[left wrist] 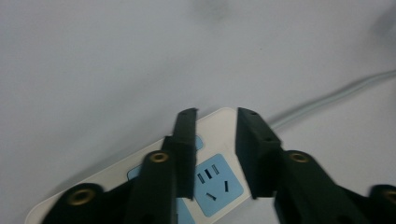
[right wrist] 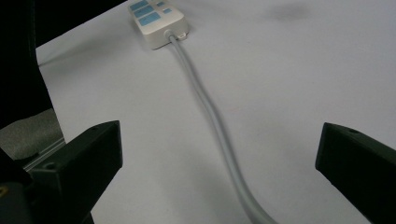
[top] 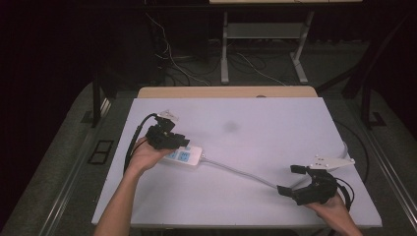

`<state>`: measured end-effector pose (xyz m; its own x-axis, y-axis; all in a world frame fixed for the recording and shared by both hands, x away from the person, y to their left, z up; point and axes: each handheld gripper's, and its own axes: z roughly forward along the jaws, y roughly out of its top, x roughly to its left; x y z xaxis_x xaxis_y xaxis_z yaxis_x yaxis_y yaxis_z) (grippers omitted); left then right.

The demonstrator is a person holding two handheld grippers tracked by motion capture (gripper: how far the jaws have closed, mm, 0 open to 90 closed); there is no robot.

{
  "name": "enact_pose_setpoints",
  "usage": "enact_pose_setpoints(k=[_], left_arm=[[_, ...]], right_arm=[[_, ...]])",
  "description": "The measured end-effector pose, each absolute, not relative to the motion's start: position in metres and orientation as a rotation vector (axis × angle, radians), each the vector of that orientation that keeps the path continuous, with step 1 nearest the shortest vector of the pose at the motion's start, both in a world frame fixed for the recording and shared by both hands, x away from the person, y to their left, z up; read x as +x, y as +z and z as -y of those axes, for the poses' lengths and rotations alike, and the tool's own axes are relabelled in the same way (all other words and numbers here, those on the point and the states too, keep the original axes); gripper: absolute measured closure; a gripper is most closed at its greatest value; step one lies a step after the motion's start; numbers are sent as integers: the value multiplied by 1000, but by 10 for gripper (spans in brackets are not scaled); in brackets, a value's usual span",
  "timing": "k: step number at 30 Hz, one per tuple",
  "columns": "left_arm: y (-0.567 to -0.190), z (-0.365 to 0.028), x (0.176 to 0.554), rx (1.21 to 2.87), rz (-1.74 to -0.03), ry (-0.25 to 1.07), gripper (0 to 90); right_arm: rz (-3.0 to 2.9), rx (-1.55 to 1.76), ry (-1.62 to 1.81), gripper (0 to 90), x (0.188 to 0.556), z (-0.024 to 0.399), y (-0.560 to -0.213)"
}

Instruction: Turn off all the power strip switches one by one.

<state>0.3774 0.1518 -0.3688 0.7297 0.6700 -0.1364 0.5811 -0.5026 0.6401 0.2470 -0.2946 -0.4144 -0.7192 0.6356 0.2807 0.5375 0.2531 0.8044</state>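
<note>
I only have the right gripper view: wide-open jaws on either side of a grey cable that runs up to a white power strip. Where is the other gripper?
Observer: The left gripper is right over the power strip, held in the person's hand.
Operator: Are its jaws as wide as the ones I see?
Observer: No. In the left gripper view they stand close together, with a blue socket panel in the gap. I cannot tell whether they press on the strip.
</note>
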Motion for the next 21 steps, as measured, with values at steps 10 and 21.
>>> enact_pose_setpoints(k=[10,21], left_arm=[[-379,-143,383,2282,-938,165,892],[-394,-138,391,2309,-966,164,892]], right_arm=[[-2408,1129,1477,5,247,295,-415],[-2414,1123,1474,5,247,295,-415]])
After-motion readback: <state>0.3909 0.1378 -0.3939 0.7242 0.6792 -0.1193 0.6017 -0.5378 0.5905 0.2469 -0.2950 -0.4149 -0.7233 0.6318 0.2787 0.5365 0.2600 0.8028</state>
